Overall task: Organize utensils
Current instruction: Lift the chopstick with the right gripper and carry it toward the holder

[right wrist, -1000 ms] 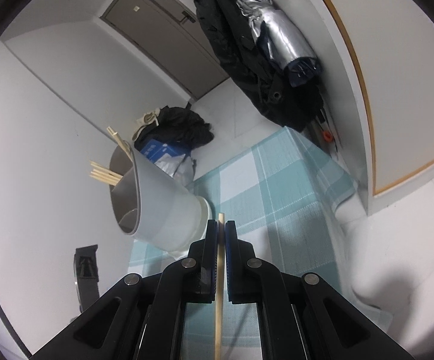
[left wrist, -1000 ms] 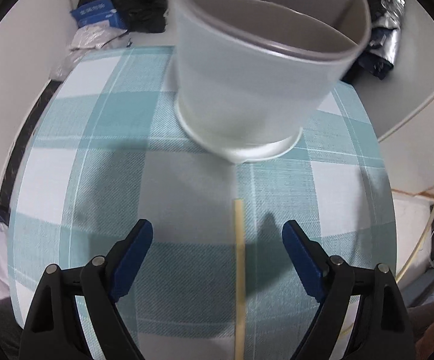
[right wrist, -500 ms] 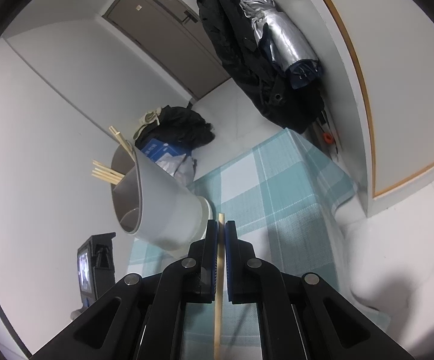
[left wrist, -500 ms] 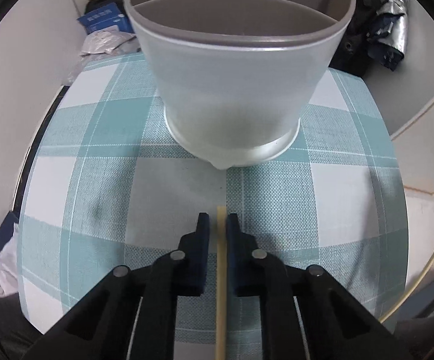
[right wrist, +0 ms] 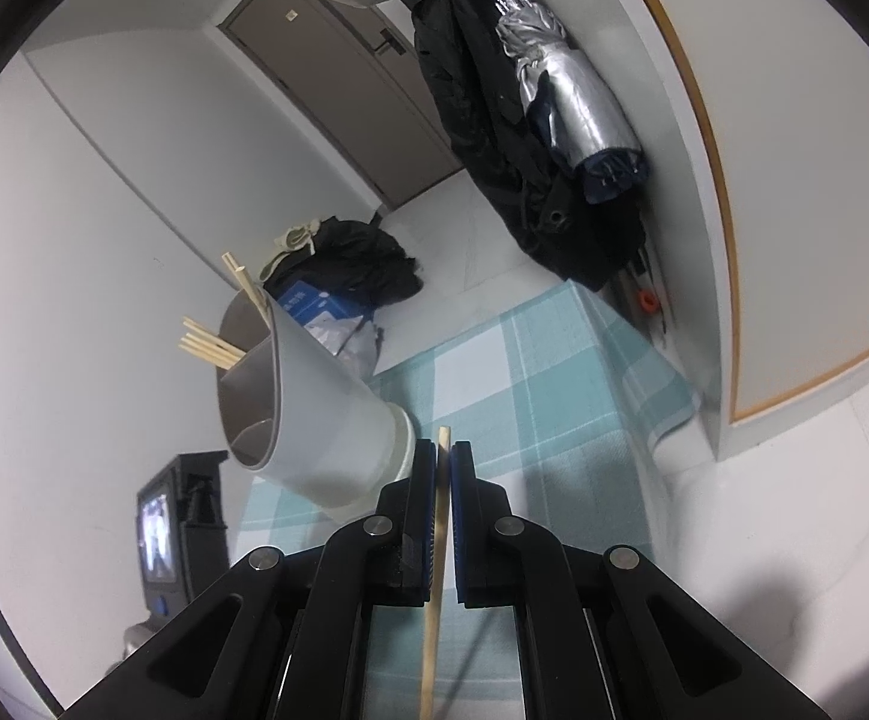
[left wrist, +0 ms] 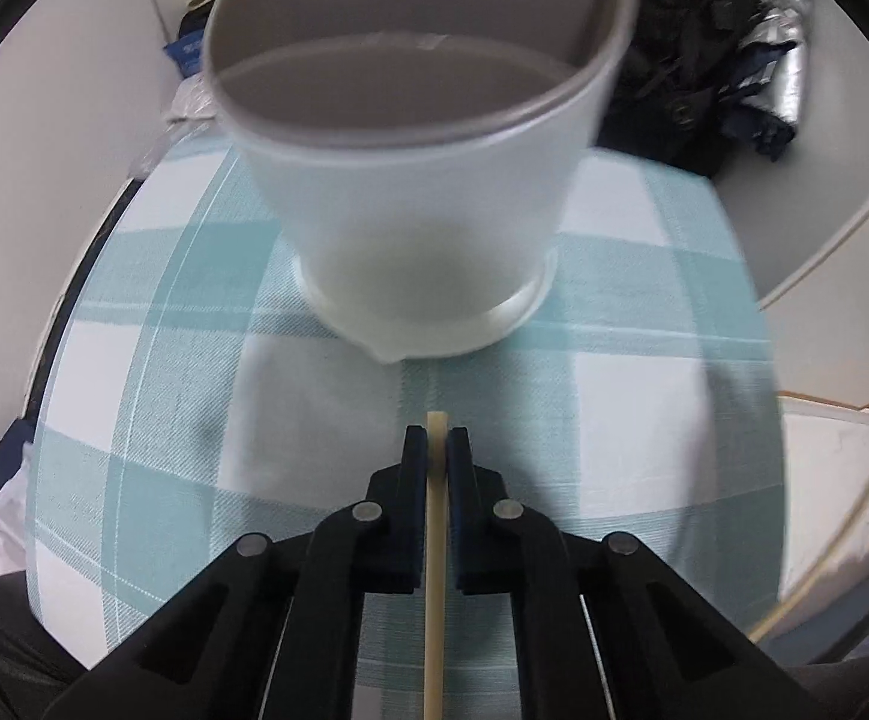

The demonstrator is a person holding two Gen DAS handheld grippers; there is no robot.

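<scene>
Since a second ago the left gripper (left wrist: 436,441) has gone from spread wide to pinched on a pale chopstick (left wrist: 434,570), whose tip pokes just past the blue pads toward the white utensil holder (left wrist: 422,222). That holder now looms larger and higher in the left wrist view, its picture blurred, its base on the teal-and-white checked cloth (left wrist: 164,420) covering the counter. On the other side, the right gripper (right wrist: 443,456) is likewise clamped on a second chopstick (right wrist: 434,588), which runs between its pads with the tip showing just beyond them. From the right wrist view the holder (right wrist: 326,414) sits just left of the gripper, and several chopsticks (right wrist: 212,348) stick out of its divided top.
</scene>
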